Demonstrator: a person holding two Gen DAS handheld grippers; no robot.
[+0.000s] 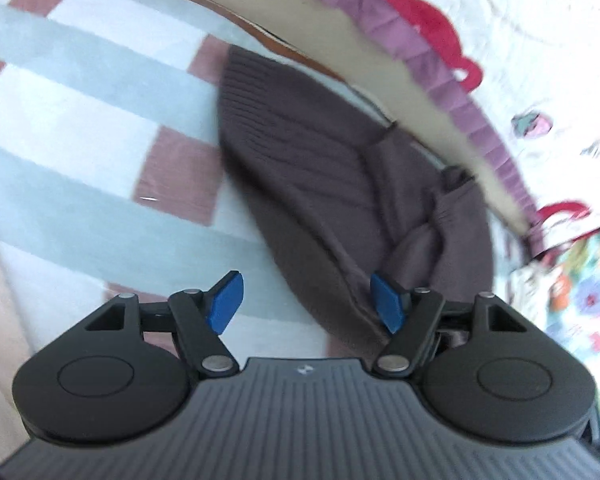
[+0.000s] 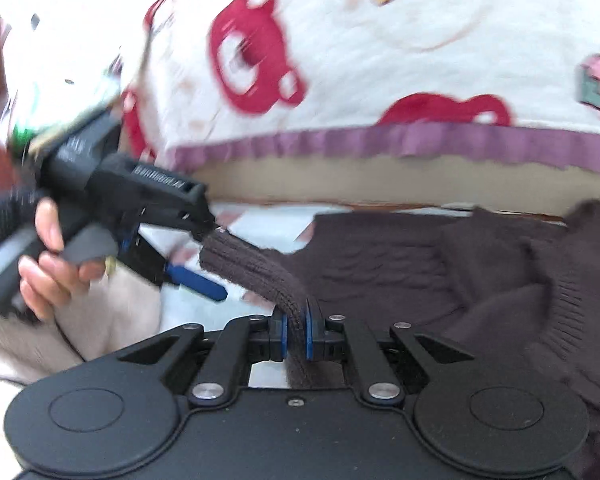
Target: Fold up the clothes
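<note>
A dark brown knit sweater [image 1: 320, 168] lies crumpled on a striped mat next to the bed. In the left wrist view my left gripper [image 1: 308, 304] hovers over the sweater's near edge, open, with nothing pinched between its blue pads [image 1: 225, 304]. In the right wrist view my right gripper [image 2: 295, 334] is shut on a ribbed sleeve [image 2: 255, 272] of the sweater [image 2: 440, 272], and the cuff sticks out to the left past the jaws. The left gripper's blue finger [image 2: 197, 280] shows just beyond that cuff, held by a hand [image 2: 47, 240]. Whether it touches the cuff I cannot tell.
The mat [image 1: 99, 120] has pale blue, white and pink stripes. Behind the sweater runs the beige bed side [image 2: 340, 180], topped by a white quilt [image 2: 380, 60] with red bear prints and a purple frill. A floral cloth [image 1: 580, 300] lies at the right.
</note>
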